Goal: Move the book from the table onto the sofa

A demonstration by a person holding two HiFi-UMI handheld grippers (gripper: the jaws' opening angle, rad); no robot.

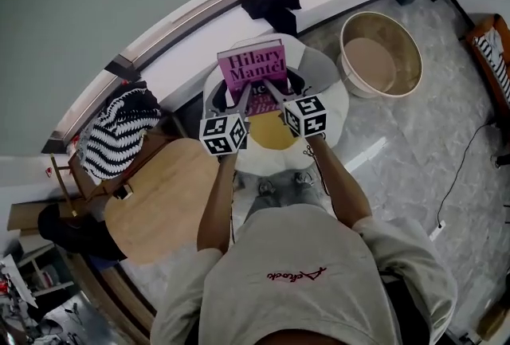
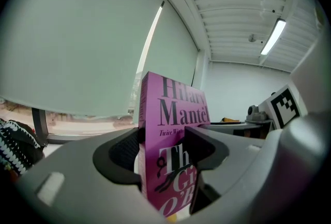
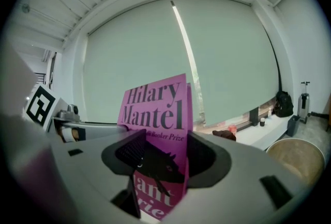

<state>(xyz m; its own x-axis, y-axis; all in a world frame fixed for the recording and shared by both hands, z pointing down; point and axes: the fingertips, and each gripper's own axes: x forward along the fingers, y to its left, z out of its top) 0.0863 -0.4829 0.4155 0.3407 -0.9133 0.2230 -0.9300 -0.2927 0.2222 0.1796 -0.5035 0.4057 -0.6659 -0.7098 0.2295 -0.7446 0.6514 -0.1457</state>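
Book (image 1: 252, 64) upright | left tongs (image 1: 241, 98), right tongs (image 1: 276, 92) each clamped on it | arms (image 1: 215, 208) outstretched, side by side

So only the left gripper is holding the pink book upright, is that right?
Not quite. Both grippers hold it: the right gripper view shows the right gripper shut on the pink book too, and the left gripper view shows the left gripper shut on it. The book does stand upright.
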